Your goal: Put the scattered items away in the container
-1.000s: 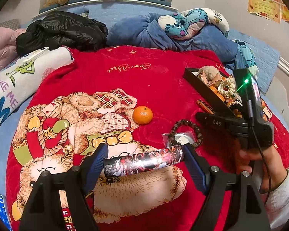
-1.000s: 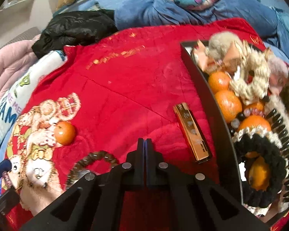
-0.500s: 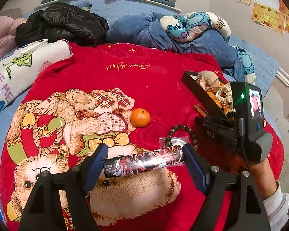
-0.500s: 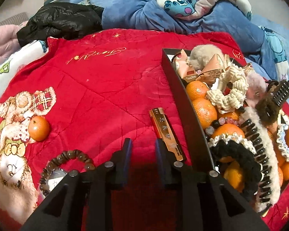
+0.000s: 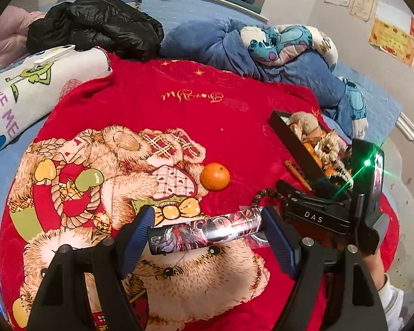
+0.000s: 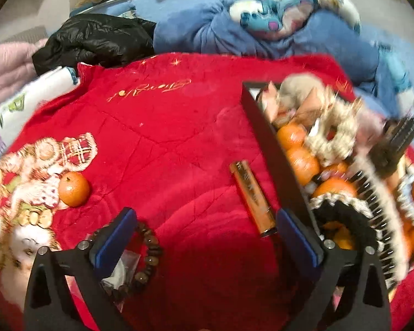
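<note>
right tongs (image 6: 205, 235) opening; one loose orange (image 6: 74, 189).

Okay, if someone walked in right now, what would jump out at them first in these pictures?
Probably the red teddy-bear blanket covering the bed, with the left gripper clamped on a printed tube low in the foreground. Next, the black box at the right, crammed with oranges and hair accessories, a gold bar lying just outside it and a lone orange mid-blanket.
</note>
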The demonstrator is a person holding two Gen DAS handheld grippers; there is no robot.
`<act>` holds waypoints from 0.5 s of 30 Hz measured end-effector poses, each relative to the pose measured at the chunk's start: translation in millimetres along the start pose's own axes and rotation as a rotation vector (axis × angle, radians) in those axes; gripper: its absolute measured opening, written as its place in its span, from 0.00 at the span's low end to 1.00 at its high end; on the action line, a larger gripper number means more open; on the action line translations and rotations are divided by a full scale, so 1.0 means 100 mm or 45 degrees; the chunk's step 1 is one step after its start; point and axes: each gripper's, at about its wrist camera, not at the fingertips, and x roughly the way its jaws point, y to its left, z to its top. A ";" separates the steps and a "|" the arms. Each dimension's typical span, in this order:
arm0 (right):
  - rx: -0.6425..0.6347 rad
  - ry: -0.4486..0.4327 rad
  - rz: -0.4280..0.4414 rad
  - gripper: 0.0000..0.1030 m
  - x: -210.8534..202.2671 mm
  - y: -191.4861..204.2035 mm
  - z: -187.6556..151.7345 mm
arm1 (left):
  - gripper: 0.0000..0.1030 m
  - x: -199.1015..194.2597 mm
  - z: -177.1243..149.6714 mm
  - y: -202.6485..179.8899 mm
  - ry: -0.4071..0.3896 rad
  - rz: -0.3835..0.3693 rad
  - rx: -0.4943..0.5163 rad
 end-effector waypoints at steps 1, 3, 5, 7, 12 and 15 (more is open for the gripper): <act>0.001 0.000 0.006 0.97 0.00 0.00 0.00 | 0.78 -0.03 0.00 0.00 -0.008 0.000 0.004; -0.007 0.009 0.045 0.99 0.00 0.02 0.01 | 0.78 -0.06 0.01 -0.02 -0.025 0.009 0.019; -0.017 0.008 0.116 0.99 -0.04 0.04 0.00 | 0.78 -0.10 0.00 -0.04 -0.041 0.025 0.034; -0.036 0.010 0.186 0.98 -0.06 0.06 -0.01 | 0.78 -0.10 0.00 -0.05 -0.039 0.022 0.041; -0.051 0.014 0.230 0.99 -0.05 0.07 -0.01 | 0.78 -0.07 -0.03 -0.05 -0.018 0.022 0.048; -0.058 0.011 0.212 0.98 -0.02 0.07 0.02 | 0.78 -0.06 -0.02 -0.04 -0.013 0.009 0.037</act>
